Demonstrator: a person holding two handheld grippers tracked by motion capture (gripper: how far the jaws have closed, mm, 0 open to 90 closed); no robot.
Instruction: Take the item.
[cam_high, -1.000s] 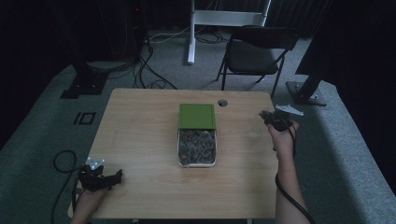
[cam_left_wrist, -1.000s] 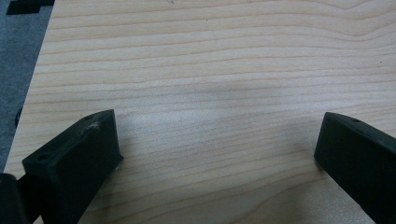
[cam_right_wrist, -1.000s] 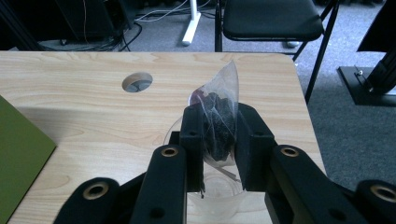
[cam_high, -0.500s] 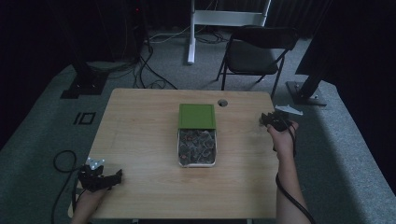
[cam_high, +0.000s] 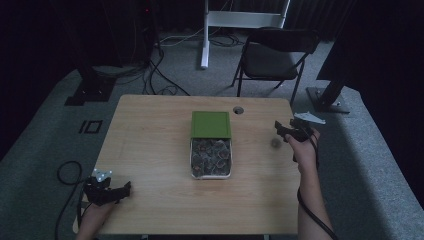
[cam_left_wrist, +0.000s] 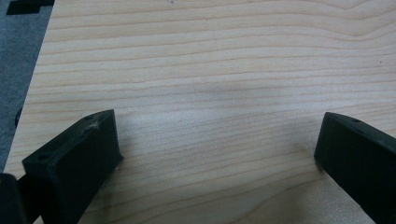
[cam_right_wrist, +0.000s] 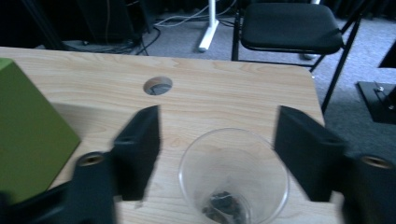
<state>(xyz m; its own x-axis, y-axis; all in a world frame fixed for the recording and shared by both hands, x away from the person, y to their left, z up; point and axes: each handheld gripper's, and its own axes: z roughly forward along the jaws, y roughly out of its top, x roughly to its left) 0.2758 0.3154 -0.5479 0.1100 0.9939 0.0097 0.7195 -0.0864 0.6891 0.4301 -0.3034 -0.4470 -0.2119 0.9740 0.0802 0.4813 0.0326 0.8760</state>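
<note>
I see the table (cam_high: 150, 150) first, light wood, with a round hole (cam_high: 238, 110) near its far edge. At its middle sits the tray (cam_high: 211, 159), full of dark bits, with a green lid (cam_high: 211, 123) touching its far end. Right of the tray, well apart from it, stands the clear cup (cam_right_wrist: 233, 175), upright on the wood, a few dark bits at its bottom. My right gripper (cam_right_wrist: 217, 144) hangs over the cup; its jaws have just been opening and now stand wide on either side of the rim, clear of it. My left gripper (cam_left_wrist: 217, 144) rests low at the near left corner, far from the tray, jaws wide over bare wood.
</note>
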